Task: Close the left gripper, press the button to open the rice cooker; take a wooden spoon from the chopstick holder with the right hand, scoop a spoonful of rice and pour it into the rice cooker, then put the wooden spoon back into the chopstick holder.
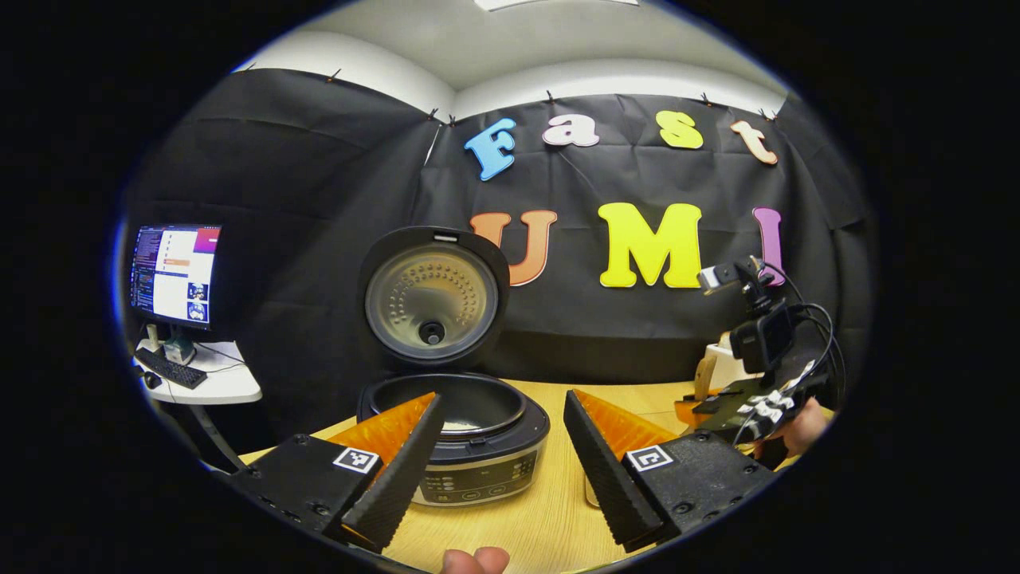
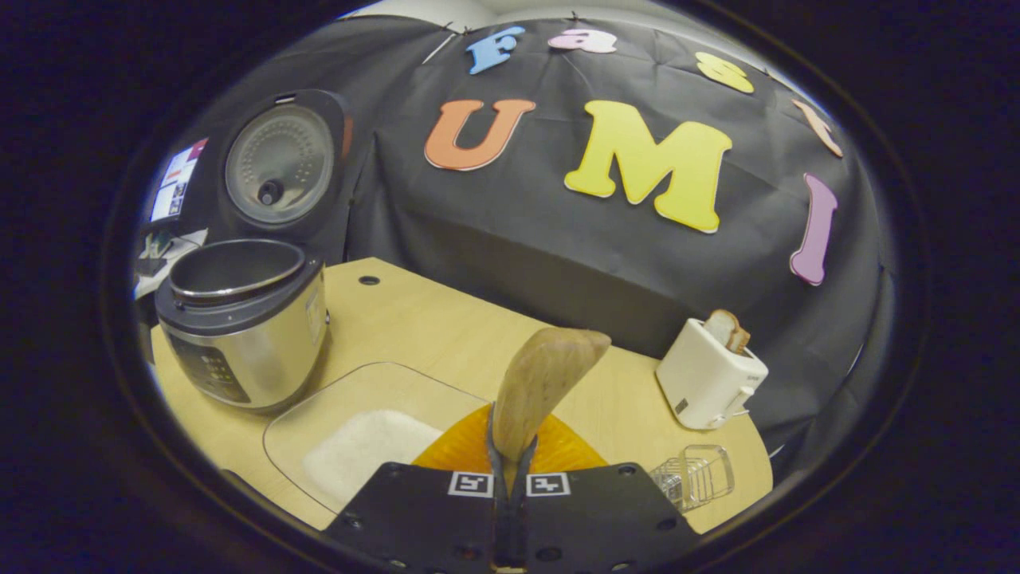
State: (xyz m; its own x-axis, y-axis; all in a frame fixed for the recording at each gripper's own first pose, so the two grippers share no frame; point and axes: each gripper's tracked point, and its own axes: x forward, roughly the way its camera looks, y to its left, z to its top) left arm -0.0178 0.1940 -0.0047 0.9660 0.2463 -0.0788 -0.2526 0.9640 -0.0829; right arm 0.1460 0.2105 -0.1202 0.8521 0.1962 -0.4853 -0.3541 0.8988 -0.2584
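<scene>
At the far left stands the silver round rice cooker (image 2: pixel 243 319), lid up; its pot contents cannot be made out from here. The left gripper (image 1: pixel 502 454) hangs before it, fingers spread, holding nothing. Right of the cooker, a clear shallow tray (image 2: pixel 319 422) holds white rice (image 2: pixel 366 458). Just beside it, the right gripper (image 2: pixel 510 470) clamps the pale wooden spoon (image 2: pixel 542 383), bowl upward, so the rice lies down-left.
</scene>
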